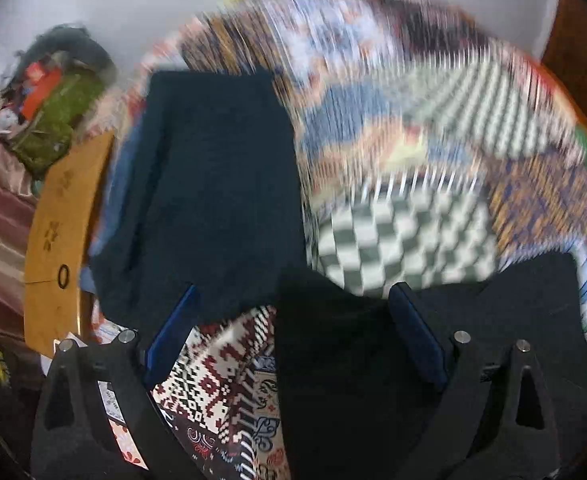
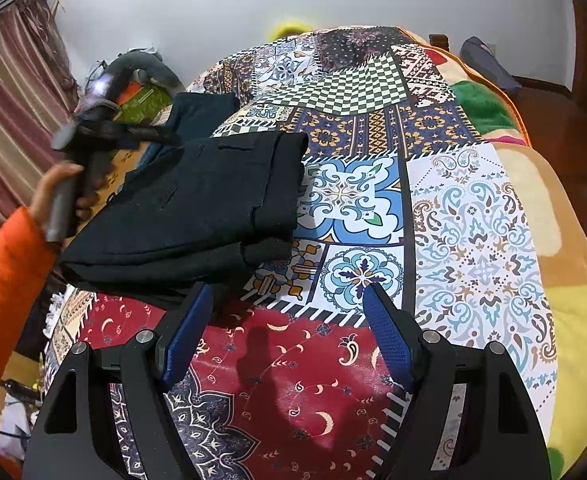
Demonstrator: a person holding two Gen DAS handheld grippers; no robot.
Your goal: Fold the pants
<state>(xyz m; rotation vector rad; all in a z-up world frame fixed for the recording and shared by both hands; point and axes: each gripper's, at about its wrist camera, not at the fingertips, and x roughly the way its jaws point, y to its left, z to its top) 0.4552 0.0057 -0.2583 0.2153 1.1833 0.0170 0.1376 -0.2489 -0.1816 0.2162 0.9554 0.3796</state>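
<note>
Two grippers show, one in each hand; the right gripper (image 2: pixel 287 304) hangs just over the patchwork bedspread (image 2: pixel 473 216) with its blue fingers (image 2: pixel 389 344) wide apart and nothing between them; it sits just beside the near edge of the pants (image 2: pixel 197 204) but does not touch them. The pants are black and lie folded in a thick stack on the left part of the bed, with more dark cloth (image 2: pixel 201 114) running out behind the stack toward the wall.

From the right wrist view the left gripper (image 2: pixel 161 136) is blurry, and its tip reaches over the far left side of the pants; the left hand (image 2: pixel 59 196), in an orange sleeve (image 2: pixel 5 280), grips its handle. From the left wrist view the left gripper (image 1: pixel 291 300) has its blue fingers (image 1: pixel 417 332) far apart too; black pants (image 1: pixel 213 184) fill the middle of that view and some dark cloth lies in the gap, but the fingers are not pinching it; the bedspread (image 1: pixel 405 240) behind is smeared with blur.

A yellow thing (image 2: pixel 289 29) peeks over the far end of the bed.
</note>
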